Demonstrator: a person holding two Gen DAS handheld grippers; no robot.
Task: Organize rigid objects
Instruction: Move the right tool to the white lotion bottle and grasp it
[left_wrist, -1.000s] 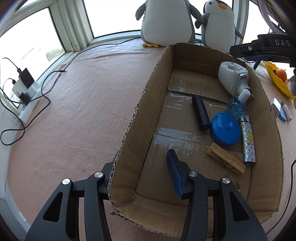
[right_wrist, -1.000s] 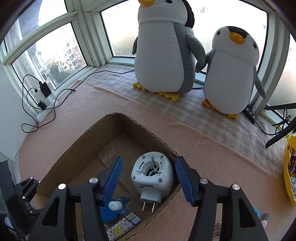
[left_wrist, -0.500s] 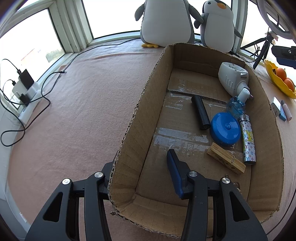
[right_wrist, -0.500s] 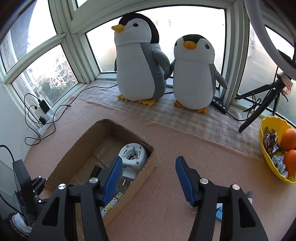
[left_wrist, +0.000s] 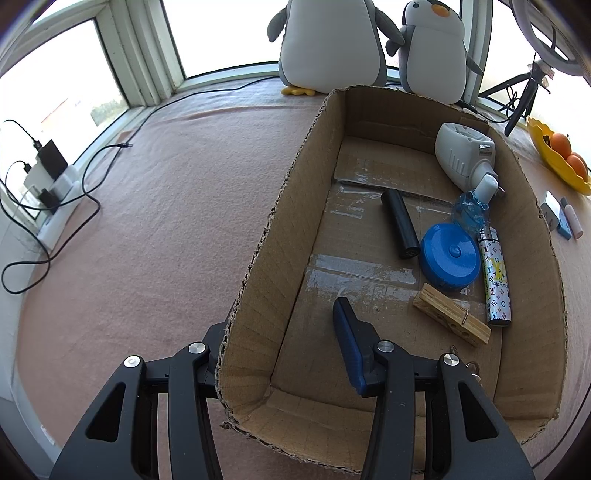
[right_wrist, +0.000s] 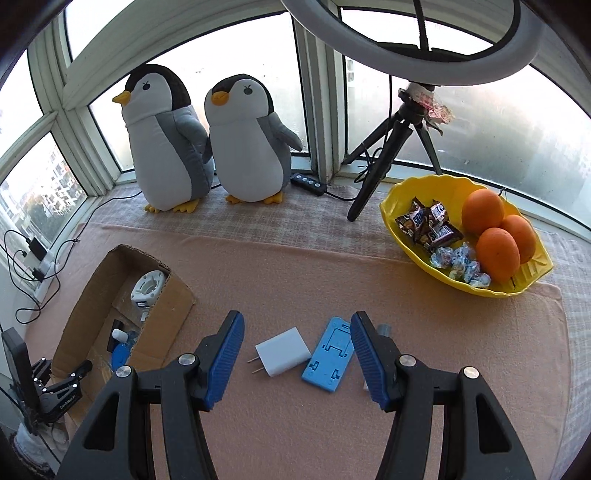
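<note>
A cardboard box (left_wrist: 255, 258) holds a white plug-in device (left_wrist: 463, 155), a black cylinder (left_wrist: 399, 223), a blue round case (left_wrist: 448, 256), a patterned lighter (left_wrist: 495, 280), a wooden clothespin (left_wrist: 450, 319) and a blue-wrapped bottle (left_wrist: 476, 206). My left gripper (left_wrist: 277, 332) straddles the box's left wall, jaws apart, one finger outside and one inside. My right gripper (right_wrist: 297, 350) is open and empty above a white charger (right_wrist: 282, 350) and a blue phone stand (right_wrist: 330, 358) on the pink cloth. The box (right_wrist: 155, 325) lies at its left.
Two plush penguins (right_wrist: 207, 136) stand at the window. A yellow bowl (right_wrist: 406, 206) holds oranges and sweets at the right. A tripod (right_wrist: 395, 144) with ring light stands behind it. Cables and a power strip (left_wrist: 48, 184) lie at the far left.
My right gripper has left the white plug-in device in the box and swung right, now over the charger and phone stand. My left gripper has not moved.
</note>
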